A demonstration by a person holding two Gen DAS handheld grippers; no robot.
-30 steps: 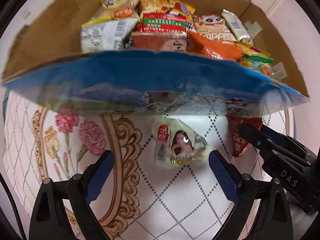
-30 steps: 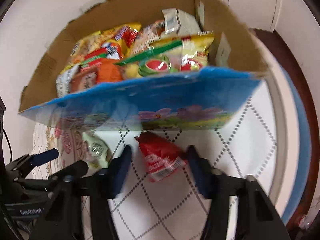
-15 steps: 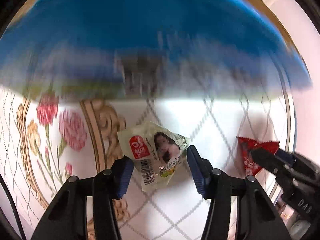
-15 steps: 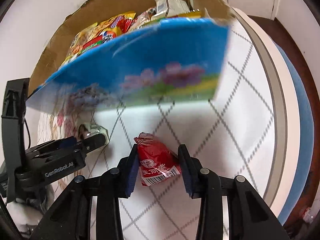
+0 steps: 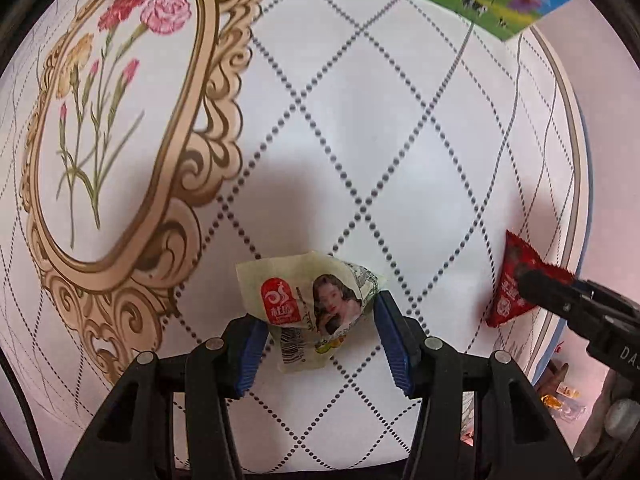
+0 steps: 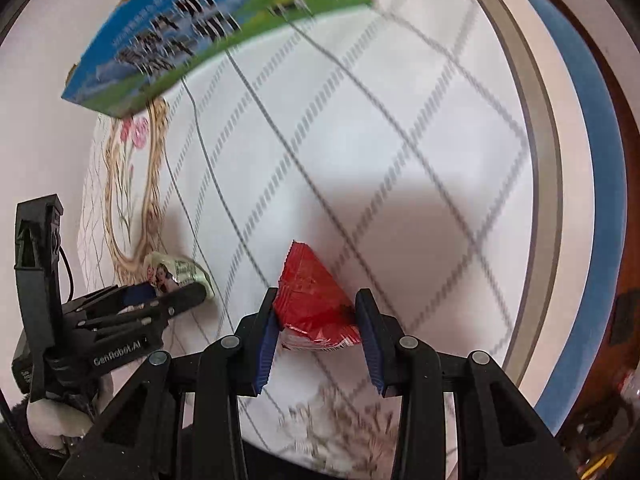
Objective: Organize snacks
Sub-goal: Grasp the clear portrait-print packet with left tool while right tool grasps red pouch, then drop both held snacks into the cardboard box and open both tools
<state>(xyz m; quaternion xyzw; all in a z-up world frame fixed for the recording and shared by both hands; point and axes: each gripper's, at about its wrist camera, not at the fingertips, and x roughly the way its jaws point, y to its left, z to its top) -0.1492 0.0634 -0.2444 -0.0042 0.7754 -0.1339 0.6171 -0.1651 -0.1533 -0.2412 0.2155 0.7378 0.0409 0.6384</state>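
Item one: my left claw [image 5: 318,338], its blue pads either side of a pale green snack packet [image 5: 310,306] printed with a woman's face and a red logo; the right pad touches the packet's edge, the left pad sits at its other side, and the grip looks closed on it, the packet lying on the bench [image 5: 400,140]. Item two: my right claw [image 6: 318,334], pads pressed against both sides of a red triangular snack packet [image 6: 314,300], pinching it low over the bench surface. Item three: the bench itself, round, covered in a white cloth with a dotted diamond grid, a gold scrolled frame [image 5: 192,152] and pink carnations [image 5: 166,14] printed toward my left, and a grey and blue band along the rim [image 6: 592,184]. Item four: a blue and green printed carton [image 6: 208,28], seen at the far edge of both views, its lower side showing flowers and dark lettering; its contents are out of sight. The two packets lie near each other, apart, each between its own pads.
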